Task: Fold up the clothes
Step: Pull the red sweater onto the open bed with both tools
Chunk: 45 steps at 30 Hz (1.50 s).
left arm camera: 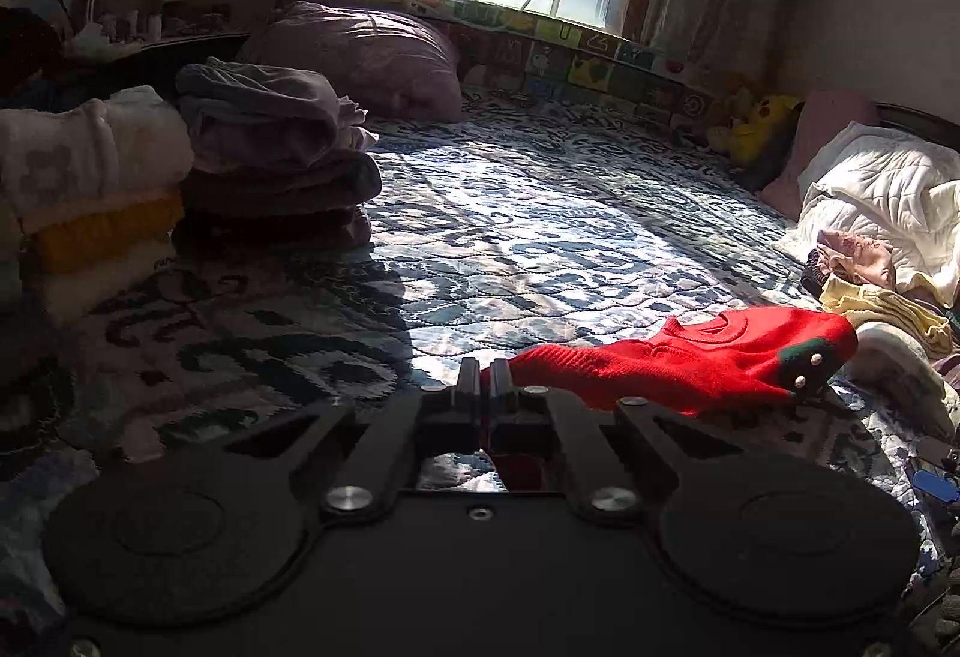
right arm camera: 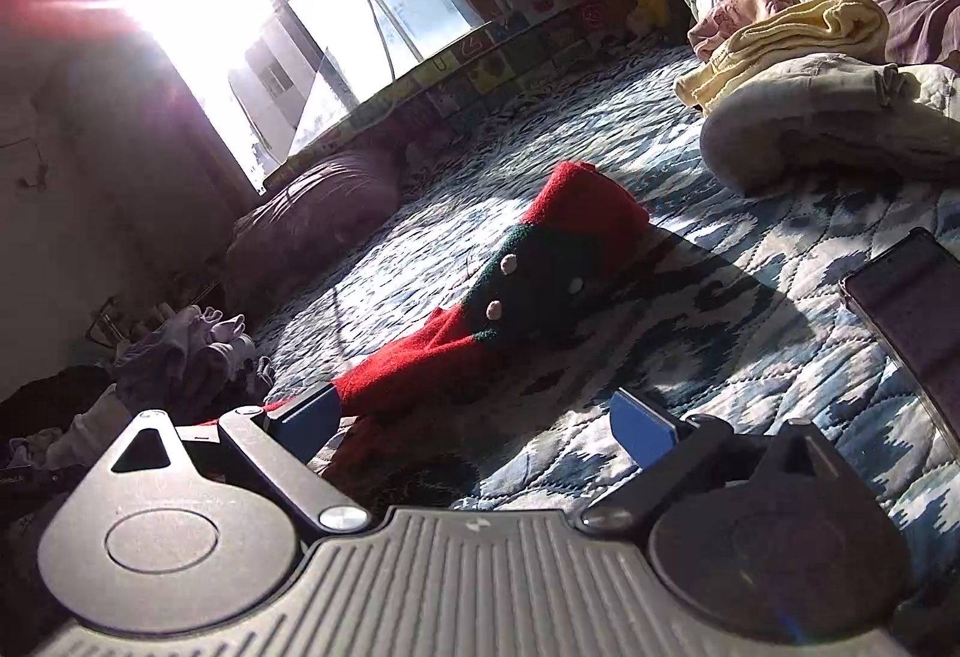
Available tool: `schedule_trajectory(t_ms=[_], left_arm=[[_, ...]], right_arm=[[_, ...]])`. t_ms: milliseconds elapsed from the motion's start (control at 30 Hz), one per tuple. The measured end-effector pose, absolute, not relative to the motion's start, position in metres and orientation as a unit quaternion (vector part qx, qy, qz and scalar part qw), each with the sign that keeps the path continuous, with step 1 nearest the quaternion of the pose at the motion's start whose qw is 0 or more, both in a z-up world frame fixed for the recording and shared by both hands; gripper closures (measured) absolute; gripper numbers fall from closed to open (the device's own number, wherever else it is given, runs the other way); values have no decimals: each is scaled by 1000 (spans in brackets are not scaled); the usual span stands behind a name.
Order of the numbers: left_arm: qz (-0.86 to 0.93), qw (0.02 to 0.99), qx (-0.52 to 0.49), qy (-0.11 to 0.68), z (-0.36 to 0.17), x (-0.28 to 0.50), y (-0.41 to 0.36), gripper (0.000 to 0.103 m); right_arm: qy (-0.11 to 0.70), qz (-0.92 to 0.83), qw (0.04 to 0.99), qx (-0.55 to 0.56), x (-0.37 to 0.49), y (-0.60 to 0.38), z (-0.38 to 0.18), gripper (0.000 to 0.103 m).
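Left gripper [left arm camera: 486,378]: the jaws are sitting pressed together, and red knit is showing between and below them, so this tool is pinching an edge of the red sweater [left arm camera: 690,363]. Right gripper [right arm camera: 474,420]: the jaws are standing wide apart with nothing between them; its left blue pad [right arm camera: 306,420] is lying just beside, perhaps touching, the near end of the garment, and contact cannot be confirmed.

The red sweater is lying on the patterned quilt [left arm camera: 540,237], near the front edge of the bed, stretching away from the left gripper toward a dark green band with pale buttons [right arm camera: 528,285]. It is sagging and wrinkling along its length, which is suggesting a soft, light, limp knit that is going to drape and stretch rather than hold a shape. The weave is looking coarse enough to resist slipping in the pads, though a thin pinch may be dragging only one layer. The buttoned band is looking thicker and firmer, so it is offering a likely second hold; a hem corner or a shoulder seam is another sound choice for the empty tool.

Surroundings: a stack of folded clothes [left arm camera: 120,195] is standing at the left of the bed, well apart from the sweater, and an unsorted pile of laundry [right arm camera: 810,57] is lying at the right, near the garment's far end.
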<state>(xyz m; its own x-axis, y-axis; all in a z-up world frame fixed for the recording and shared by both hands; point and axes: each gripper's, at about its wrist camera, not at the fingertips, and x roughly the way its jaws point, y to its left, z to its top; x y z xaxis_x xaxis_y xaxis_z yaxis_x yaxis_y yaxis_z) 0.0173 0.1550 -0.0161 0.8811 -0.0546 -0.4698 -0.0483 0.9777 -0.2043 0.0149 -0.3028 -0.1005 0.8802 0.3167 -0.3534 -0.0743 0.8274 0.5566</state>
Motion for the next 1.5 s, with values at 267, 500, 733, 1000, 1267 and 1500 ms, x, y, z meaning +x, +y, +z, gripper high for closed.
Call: schedule_trajectory(t_ms=[267, 500, 733, 1000, 1267, 1500], left_arm=[[-130, 933, -60, 329, -23, -19, 127, 98], [-135, 944, -48, 296, -4, -27, 128, 42], [-148, 933, -50, 324, -23, 42, 107, 42], [-187, 907, -52, 373, -78, 167, 66, 42], [-221, 894, -71, 384, -107, 269, 42, 42], [-234, 871, -81, 425, -140, 310, 21, 52]], right_arm=[[240, 137, 930, 244, -3, -265, -92, 13], [243, 157, 933, 214, 12, -243, -70, 17], [246, 151, 943, 167, 74, -249, -51, 30], [285, 161, 945, 6, 194, -254, -21, 30], [410, 180, 893, -36, 315, -268, -55, 45], [433, 187, 882, 12, 300, -273, -88, 80]])
